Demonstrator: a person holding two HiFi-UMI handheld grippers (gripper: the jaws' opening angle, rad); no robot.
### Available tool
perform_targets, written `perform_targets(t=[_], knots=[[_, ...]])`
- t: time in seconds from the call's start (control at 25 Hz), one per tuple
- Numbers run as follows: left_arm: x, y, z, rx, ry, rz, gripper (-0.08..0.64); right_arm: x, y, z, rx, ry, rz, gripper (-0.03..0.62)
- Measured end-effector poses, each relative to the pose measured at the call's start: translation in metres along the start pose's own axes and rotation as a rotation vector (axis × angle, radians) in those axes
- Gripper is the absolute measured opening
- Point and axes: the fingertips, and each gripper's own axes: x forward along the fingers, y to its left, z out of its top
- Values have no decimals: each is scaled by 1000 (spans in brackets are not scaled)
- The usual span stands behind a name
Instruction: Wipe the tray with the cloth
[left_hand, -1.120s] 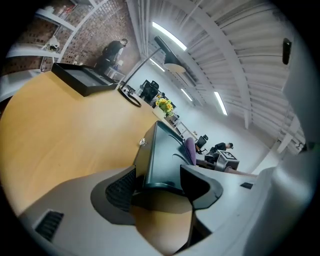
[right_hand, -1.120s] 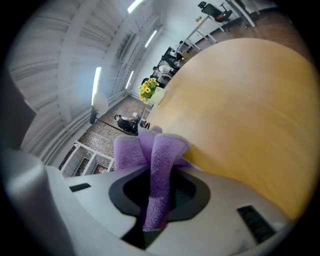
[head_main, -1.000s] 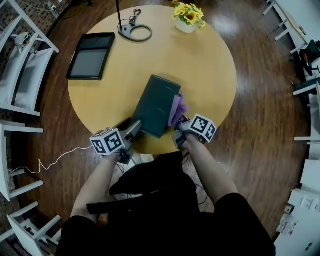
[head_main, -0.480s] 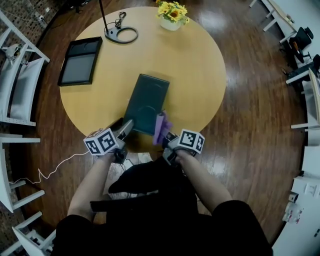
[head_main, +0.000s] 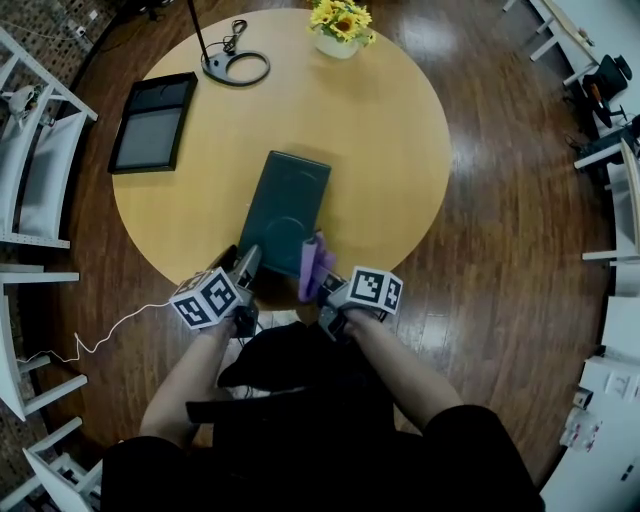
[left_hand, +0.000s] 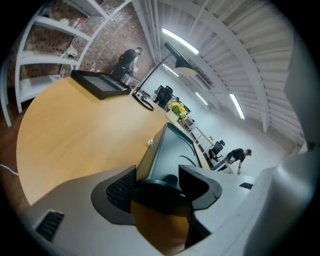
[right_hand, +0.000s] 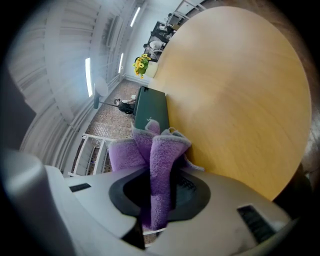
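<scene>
A dark green tray (head_main: 285, 208) lies on the round wooden table (head_main: 380, 130), near its front edge. My left gripper (head_main: 243, 268) is at the tray's near left corner. In the left gripper view the tray (left_hand: 172, 147) runs away from my left gripper (left_hand: 162, 182), whose jaws hold its near rim between them. My right gripper (head_main: 320, 288) is shut on a folded purple cloth (head_main: 312, 262), held upright at the tray's near right corner. In the right gripper view the cloth (right_hand: 161, 165) stands up from my right gripper (right_hand: 160, 187), with the tray (right_hand: 152, 110) behind it.
A second, black tray (head_main: 150, 122) lies at the table's far left. A lamp base (head_main: 236, 68) and a pot of yellow flowers (head_main: 338, 22) stand at the back. White chairs (head_main: 35, 180) line the left side. A white cable (head_main: 100, 335) crosses the floor.
My right gripper has drawn the cloth back from the tray's right side to its near right corner. The left gripper stays at the near left corner.
</scene>
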Motion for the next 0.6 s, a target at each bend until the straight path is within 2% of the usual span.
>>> perform_targets(t=[0.08, 0.24, 0.4, 0.52, 0.6], knots=[[2, -9, -6, 1, 3, 13, 247, -7, -3, 10, -18, 18, -17, 66], [16, -35, -24, -69, 41, -8, 245, -25, -12, 48, -42, 6, -31, 64], [35, -71, -48, -149, 86, -42, 244, -49, -27, 99, -44, -78, -63, 64], [59, -108, -65, -163, 137, -88, 247, -67, -38, 149, -44, -158, -87, 64], [73, -129, -75, -166, 162, -101, 252, -75, -44, 176, -60, -171, -93, 64]])
